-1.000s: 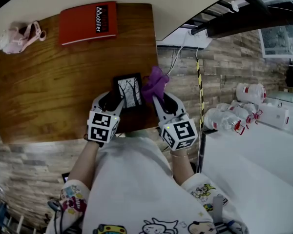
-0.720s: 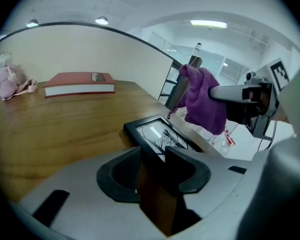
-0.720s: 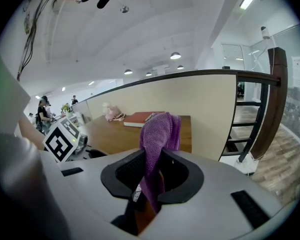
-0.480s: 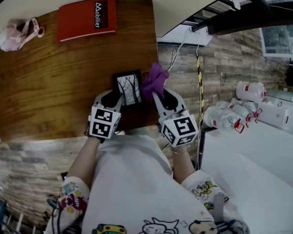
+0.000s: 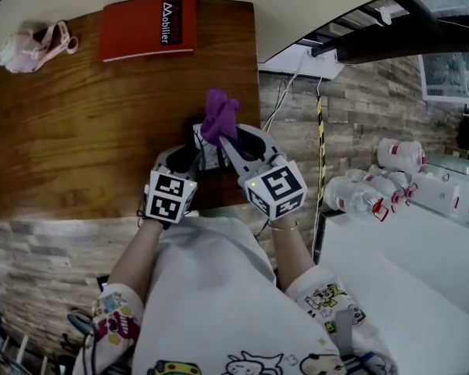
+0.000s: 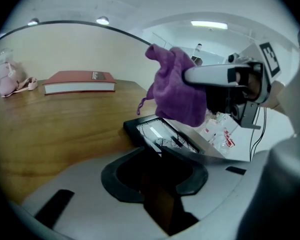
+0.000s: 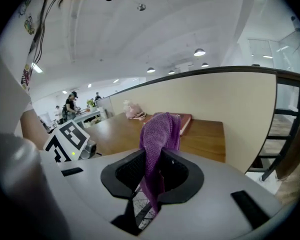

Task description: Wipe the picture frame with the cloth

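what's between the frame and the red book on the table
Nothing: only bare wooden table runs from the frame to the book. It shows in the left gripper view and in the head view.

Saw little of the picture frame (image 5: pixel 206 156) from the head view, masked by the cloth (image 5: pixel 219 114) and right gripper (image 5: pixel 234 141); couldn't make out its print.

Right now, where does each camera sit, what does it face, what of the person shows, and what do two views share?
Head view: on the head, steeply down onto the table; forearms and shirt show.
Left gripper view: on left gripper, along jaws just closing onto the picture frame; right hand shows.
Right gripper view: on right gripper, along jaws shut on the cloth; shirt shows.
Shared: the red book.
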Demonstrator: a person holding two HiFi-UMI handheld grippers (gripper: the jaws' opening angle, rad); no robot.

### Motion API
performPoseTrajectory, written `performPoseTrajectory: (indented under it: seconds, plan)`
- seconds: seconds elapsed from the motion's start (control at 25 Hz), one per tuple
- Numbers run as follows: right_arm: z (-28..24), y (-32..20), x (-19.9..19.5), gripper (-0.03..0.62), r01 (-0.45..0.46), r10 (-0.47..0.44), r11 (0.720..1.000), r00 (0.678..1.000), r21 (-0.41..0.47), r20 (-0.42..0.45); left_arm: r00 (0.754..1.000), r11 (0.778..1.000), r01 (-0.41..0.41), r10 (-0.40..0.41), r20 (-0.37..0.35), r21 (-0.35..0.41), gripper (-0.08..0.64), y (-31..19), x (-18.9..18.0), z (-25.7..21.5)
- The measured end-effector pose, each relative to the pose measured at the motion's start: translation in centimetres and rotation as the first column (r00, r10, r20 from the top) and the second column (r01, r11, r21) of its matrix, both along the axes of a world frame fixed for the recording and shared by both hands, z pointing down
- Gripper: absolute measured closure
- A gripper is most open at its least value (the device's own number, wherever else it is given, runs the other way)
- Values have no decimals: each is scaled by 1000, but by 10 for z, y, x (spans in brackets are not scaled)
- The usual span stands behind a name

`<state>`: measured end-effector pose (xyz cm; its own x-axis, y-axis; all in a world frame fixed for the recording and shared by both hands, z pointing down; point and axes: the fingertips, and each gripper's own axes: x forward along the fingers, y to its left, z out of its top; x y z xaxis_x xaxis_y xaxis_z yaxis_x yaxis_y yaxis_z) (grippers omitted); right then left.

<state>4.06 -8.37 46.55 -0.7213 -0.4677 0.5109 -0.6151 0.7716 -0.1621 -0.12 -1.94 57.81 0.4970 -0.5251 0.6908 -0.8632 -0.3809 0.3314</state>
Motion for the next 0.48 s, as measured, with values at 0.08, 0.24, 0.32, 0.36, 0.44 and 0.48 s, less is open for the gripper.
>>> performPoseTrajectory:
  seconds: [0.08, 0.24, 0.32, 0.36, 0.44, 0.48]
  plan:
    - [7, -3, -12, 525, 58, -58, 998, 998, -5, -10, 1000, 1000, -1, 1, -1, 2, 460, 0, 1, -1]
    - [23, -7, -34, 525, 173, -174, 985, 984, -21, -48, 1000, 1000, 1, -1, 4, 8, 462, 0, 1, -1]
    - [35, -6, -43, 525, 232, -235, 972, 969, -37, -83, 1000, 1000, 1, -1, 6, 9, 462, 0, 1, -1]
    - [41, -5, -47, 525, 263, -267, 964, 958, -48, -103, 1000, 1000, 1, -1, 6, 10, 462, 0, 0, -1]
    - [54, -2, -55, 525, 326, -332, 943, 932, -67, -146, 1000, 1000, 1, -1, 5, 9, 462, 0, 0, -2]
    - [60, -1, -58, 525, 353, -361, 933, 918, -73, -168, 1000, 1000, 2, -2, 4, 8, 463, 0, 0, -2]
